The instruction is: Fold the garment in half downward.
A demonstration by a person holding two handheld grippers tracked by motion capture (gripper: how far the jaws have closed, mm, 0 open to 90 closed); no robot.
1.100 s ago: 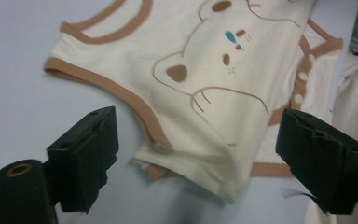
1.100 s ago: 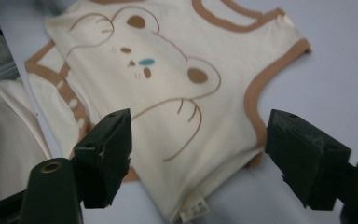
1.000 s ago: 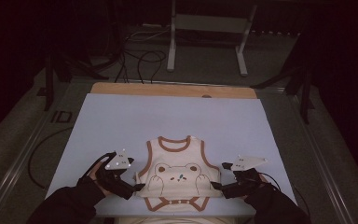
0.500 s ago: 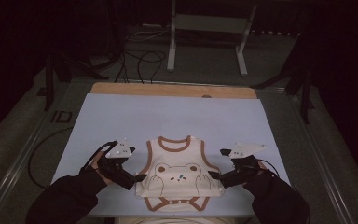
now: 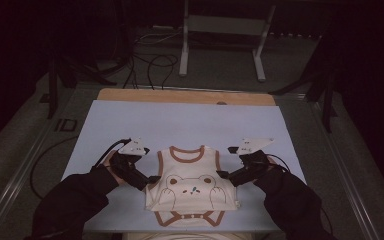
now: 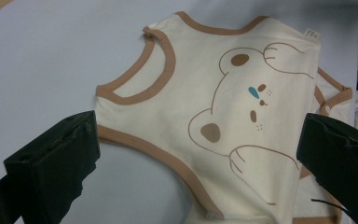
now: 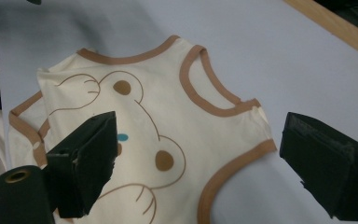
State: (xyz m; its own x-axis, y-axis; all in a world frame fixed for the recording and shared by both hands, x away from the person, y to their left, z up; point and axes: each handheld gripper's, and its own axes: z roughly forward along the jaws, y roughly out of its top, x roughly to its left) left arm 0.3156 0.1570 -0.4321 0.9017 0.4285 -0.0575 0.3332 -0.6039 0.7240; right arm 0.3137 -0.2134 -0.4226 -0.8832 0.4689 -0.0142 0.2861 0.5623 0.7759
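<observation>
The left gripper (image 5: pixel 152 179) hangs just off the left armhole of the bodysuit (image 5: pixel 192 187), jaws spread and empty; a second ago it sat lower and closer in at the garment's left side. The bodysuit lies flat, bear face up, on the near middle of the blue surface (image 5: pixel 130 120), its snap end at the near edge. It looks a little narrower and tidier than before, so the side smoothing or tucking seems done. The right gripper (image 5: pixel 223 175) has just been opening; its jaws stand wide, nothing pressed between them, one jaw over the print, the other beyond the right armhole. Both hands have drawn up and outward, likely to regrasp for a fold.
</observation>
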